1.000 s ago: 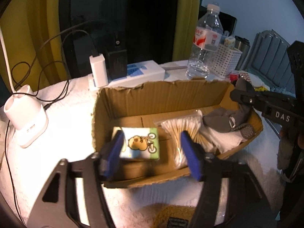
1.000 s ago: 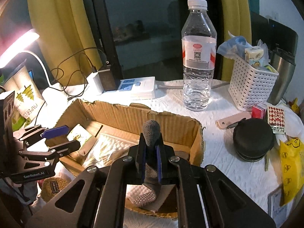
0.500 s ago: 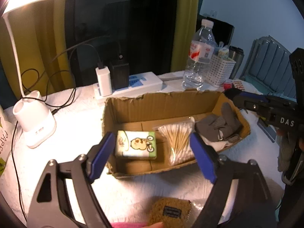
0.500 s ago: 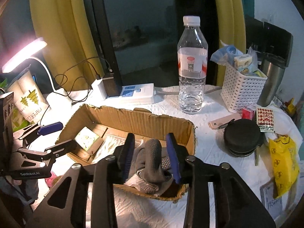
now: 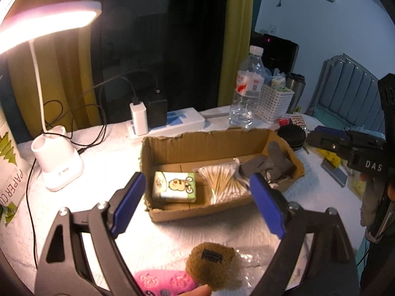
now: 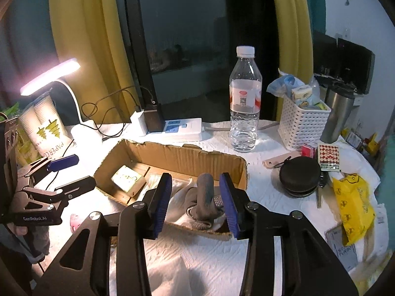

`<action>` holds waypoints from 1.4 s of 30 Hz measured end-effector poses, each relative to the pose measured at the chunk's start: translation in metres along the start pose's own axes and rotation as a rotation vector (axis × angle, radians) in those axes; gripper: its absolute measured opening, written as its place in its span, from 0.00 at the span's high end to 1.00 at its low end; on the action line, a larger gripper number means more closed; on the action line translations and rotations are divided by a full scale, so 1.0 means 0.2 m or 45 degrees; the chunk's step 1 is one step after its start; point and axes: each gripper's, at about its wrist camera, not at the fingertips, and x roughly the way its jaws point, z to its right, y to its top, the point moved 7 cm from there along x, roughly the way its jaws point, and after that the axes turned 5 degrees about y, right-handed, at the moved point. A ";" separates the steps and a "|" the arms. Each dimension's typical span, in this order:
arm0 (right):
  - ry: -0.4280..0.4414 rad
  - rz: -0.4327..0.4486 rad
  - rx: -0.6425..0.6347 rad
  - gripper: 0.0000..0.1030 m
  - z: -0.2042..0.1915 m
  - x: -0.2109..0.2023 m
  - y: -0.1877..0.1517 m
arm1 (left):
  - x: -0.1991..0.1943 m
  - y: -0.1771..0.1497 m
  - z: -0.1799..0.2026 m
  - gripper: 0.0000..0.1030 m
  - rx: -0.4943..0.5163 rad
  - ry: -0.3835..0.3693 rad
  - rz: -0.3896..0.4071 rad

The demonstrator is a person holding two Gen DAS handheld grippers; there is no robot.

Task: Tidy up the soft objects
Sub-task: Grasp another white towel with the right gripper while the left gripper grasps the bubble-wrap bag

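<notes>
The grey knitted sock (image 6: 206, 197) lies bunched at the right end of the shallow brown cardboard box (image 6: 177, 157), on top of something white, with one end of it poking up above the box's rim. Your right gripper (image 6: 195, 202) hangs over it with its blue pads spread wide, gripping nothing; if you draw that hand back low, a pad could snag the raised end and drag the sock out over the front wall.

Your left gripper (image 5: 197, 207) is likewise spread and empty, poised near the box's front edge. Below it on the white cloth lie a brown fuzzy round pad (image 5: 209, 262) and a pink soft item (image 5: 163, 280), both outside the box. Reaching for either, you risk pinching the cloth with it, which I judge would tug the light box and shift the clear bag of cotton swabs (image 5: 224, 180) and the small green cartoon tissue pack (image 5: 175, 186).
</notes>
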 end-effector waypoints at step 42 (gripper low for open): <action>0.109 -0.240 0.126 0.58 -0.15 0.09 -0.66 | -0.16 -0.53 0.13 0.15 0.007 -0.022 -0.141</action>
